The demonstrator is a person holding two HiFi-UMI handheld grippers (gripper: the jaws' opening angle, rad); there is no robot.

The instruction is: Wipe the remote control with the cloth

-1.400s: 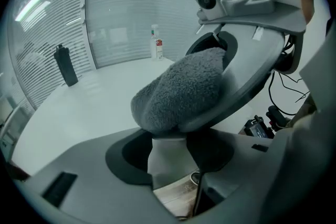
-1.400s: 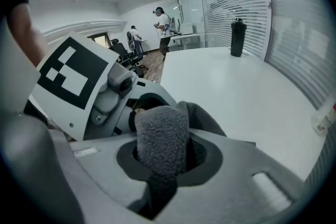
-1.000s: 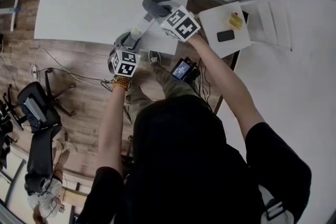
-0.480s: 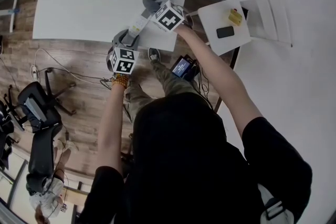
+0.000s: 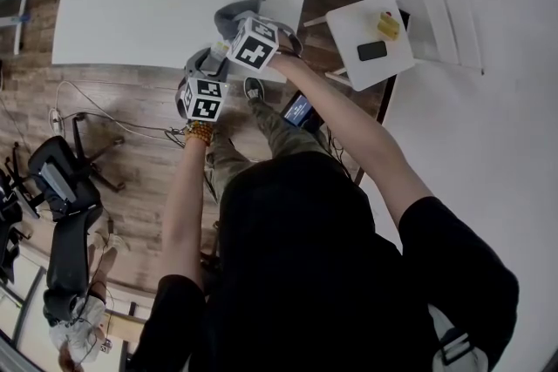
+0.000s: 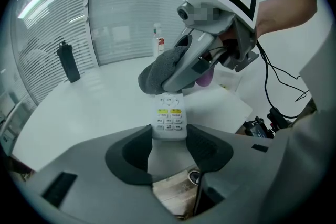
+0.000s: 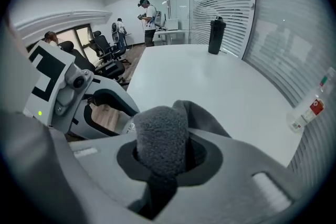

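Note:
My left gripper point(image 6: 169, 148) is shut on the near end of a white remote control point(image 6: 169, 119), which points away over the white table point(image 6: 79, 113). Its button face is up. The right gripper point(image 7: 163, 157) is shut on a bunched grey cloth point(image 7: 161, 136). Seen from the left gripper view, the cloth point(image 6: 160, 70) covers the remote's far end, with the right gripper point(image 6: 184, 68) slanting down onto it. From the head view, the right gripper point(image 5: 237, 26) sits just beyond the left gripper point(image 5: 214, 65) at the table's near edge, and the remote is mostly hidden.
A black bottle point(image 6: 68, 62) and a spray bottle point(image 6: 158, 39) stand at the table's far side. A small side table point(image 5: 349, 22) to the right carries a phone point(image 5: 372, 50) and a yellow item. Office chairs point(image 5: 61, 179) stand on the wooden floor at the left.
The right gripper has come down and to the left with the cloth, onto the remote's far end. The left gripper and the remote have stayed put.

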